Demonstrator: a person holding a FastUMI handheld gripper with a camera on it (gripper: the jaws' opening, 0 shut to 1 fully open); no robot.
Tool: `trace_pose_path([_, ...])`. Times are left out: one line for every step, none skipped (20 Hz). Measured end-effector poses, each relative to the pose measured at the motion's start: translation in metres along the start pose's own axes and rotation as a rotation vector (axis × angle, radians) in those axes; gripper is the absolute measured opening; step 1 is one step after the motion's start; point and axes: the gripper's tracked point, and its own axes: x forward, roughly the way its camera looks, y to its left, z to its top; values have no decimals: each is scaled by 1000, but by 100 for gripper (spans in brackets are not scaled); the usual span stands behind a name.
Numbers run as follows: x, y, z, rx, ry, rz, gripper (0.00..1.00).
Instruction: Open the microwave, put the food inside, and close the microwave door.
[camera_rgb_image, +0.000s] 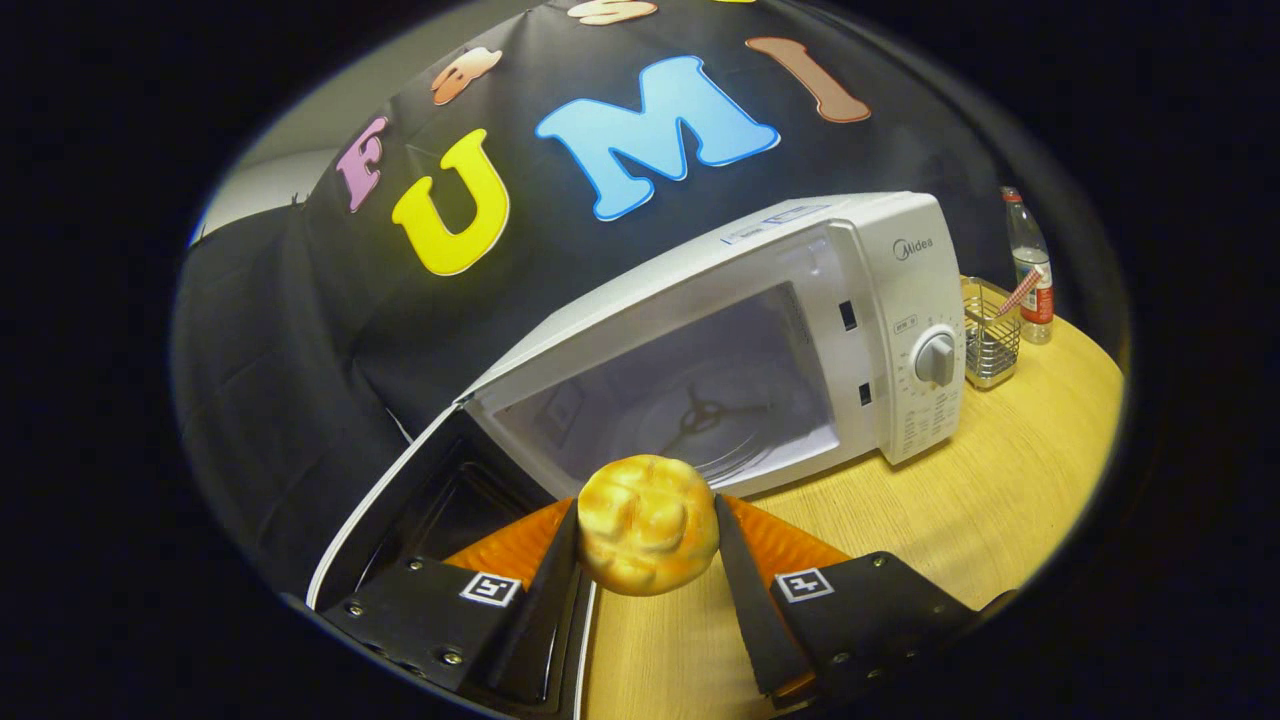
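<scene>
In the gripper view, the gripper (648, 535) holds a round golden bun (648, 523) between its two fingers (748, 590); the jaws stand narrow, one finger pressing on each side of the bun, so the food is clamped and lifted clear of the counter (960, 510). The bun has a bumpy, glazed top, paler at the crown and browner toward its lower edge.

Just beyond the bun stands a white microwave (800, 300), seen tilted in this view. Its door (430, 500) is swung wide open on the hinge side, the dark inner face of the door lying just beside and ahead of one finger. The cavity (690, 390) is open to view, pale inside, with the turntable hub (703, 415) showing on its floor. The bun sits right in front of the cavity's lower lip, outside the oven, not yet in it.

On the microwave's control panel there is a round white dial (937, 357), with two dark latch slots (848, 315) in the frame beside the panel.

The counter is light wood. Past the microwave, on the panel side, stands a small wire basket (990, 345) holding a striped stick-like item, and just behind it a clear plastic bottle (1030, 265) with a red label, upright. Both are well apart from the gripper.
</scene>
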Motion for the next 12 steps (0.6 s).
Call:
trace_pose_path([7, -2, 0, 11, -2, 1, 78])
trace_pose_path([14, -3, 0, 22, -5, -1, 78])
trace_pose_path([22, -4, 0, 33, -10, 3, 78])
trace_pose_path([29, -4, 0, 43, -18, 5, 78])
trace_pose_path([31, -4, 2, 54, -27, 9, 78])
trace_pose_path([39, -3, 2, 65, -40, 14, 78])
trace_pose_path([44, -4, 3, 73, -49, 13, 78])
trace_pose_path([52, -5, 4, 85, -59, 12, 77])
trace_pose_path([59, -7, 4, 100, -64, 10, 77])
trace_pose_path([66, -8, 5, 118, -70, 14, 77])
trace_pose_path([73, -9, 6, 133, -76, 13, 77])
trace_pose_path([81, -15, 6, 148, -81, 3, 77])
